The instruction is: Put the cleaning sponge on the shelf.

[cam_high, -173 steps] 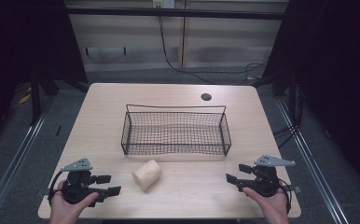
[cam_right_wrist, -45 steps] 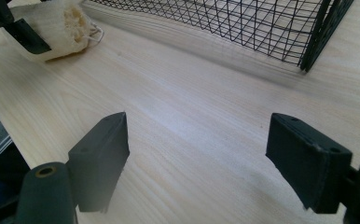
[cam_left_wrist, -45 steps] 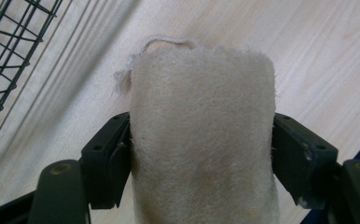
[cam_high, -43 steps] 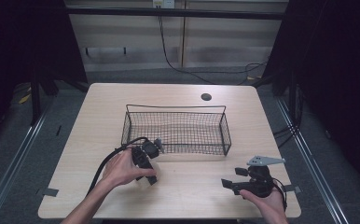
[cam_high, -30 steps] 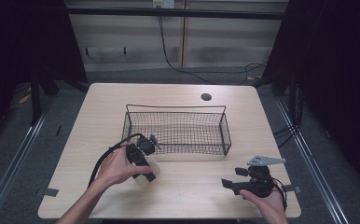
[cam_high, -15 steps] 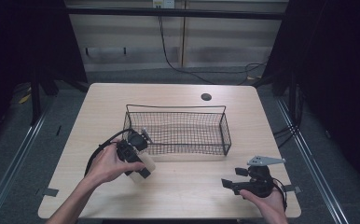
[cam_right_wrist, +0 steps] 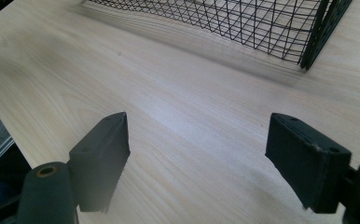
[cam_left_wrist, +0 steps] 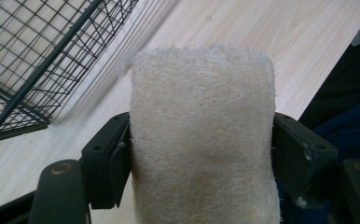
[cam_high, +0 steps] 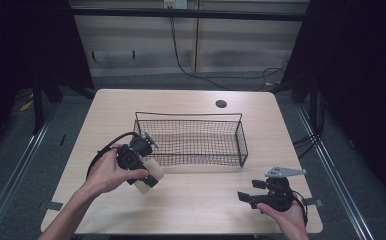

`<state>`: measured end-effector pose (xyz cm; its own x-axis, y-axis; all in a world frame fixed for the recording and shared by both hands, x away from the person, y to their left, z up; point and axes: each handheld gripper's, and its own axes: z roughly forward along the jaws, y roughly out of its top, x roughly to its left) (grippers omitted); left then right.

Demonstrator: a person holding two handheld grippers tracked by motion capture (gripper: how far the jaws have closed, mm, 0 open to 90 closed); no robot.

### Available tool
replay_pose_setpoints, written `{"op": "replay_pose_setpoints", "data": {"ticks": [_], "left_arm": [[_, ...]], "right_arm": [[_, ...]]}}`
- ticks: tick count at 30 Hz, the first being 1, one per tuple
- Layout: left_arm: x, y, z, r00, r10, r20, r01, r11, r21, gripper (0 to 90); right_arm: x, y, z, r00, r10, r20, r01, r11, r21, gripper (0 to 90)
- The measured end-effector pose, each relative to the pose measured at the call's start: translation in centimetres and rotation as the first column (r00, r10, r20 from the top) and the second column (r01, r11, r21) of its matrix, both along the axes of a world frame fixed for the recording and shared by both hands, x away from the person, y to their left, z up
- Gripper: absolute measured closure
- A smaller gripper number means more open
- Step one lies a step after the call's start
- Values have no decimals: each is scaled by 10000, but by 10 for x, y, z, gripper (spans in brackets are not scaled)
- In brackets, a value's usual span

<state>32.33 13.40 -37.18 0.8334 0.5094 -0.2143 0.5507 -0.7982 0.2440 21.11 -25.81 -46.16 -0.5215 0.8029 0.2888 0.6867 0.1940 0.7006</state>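
Observation:
A cream, fibrous sponge block [cam_high: 154, 172] [cam_left_wrist: 201, 116] is clamped in my left gripper [cam_high: 148, 178] [cam_left_wrist: 201, 158], a little above the table, just off the front left corner of the black wire basket [cam_high: 191, 141]. The black pads [cam_left_wrist: 108, 163] press on both of its sides, and the gripper tilts down toward the table's front. My right gripper [cam_high: 248, 197] [cam_right_wrist: 197, 154] rests near the table's front right with its jaws wide apart and only bare wood between them.
The basket stands mid-table with nothing inside; its corner [cam_right_wrist: 311, 42] lies ahead of the right gripper. A dark round hole [cam_high: 221, 104] sits in the tabletop [cam_high: 196, 205] behind the basket. A black cable [cam_high: 103, 152] loops from the left gripper. Dark floor surrounds the table.
The sponge lay loose on the table earlier; it is now gripped by the left gripper. Over the last second the left hand has risen and drifted slightly left with it. The right gripper has stayed put.

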Motion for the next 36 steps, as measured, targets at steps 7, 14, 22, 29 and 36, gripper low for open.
{"op": "replay_pose_setpoints", "data": {"ticks": [7,14,22,29,36], "left_arm": [[4,3,12,9997,201,171,-200,9998,-28,278],[10,3,20,9989,445,168,-445,9990,-35,278],[21,4,32,9883,1525,-71,-1526,9881,-207,278],[32,8,41,9692,2430,-413,-2438,9697,-158,279],[45,7,50,9465,3174,-580,-3189,9476,-181,278]], "right_arm": [[0,0,0,10000,20,-50,-20,10000,11,212],[0,0,0,10000,-14,-35,14,10000,37,209],[0,0,0,10000,-13,-24,13,10000,24,208],[0,0,0,10000,4,-26,-4,10000,50,208],[0,0,0,10000,7,-34,-7,10000,67,208]]}}
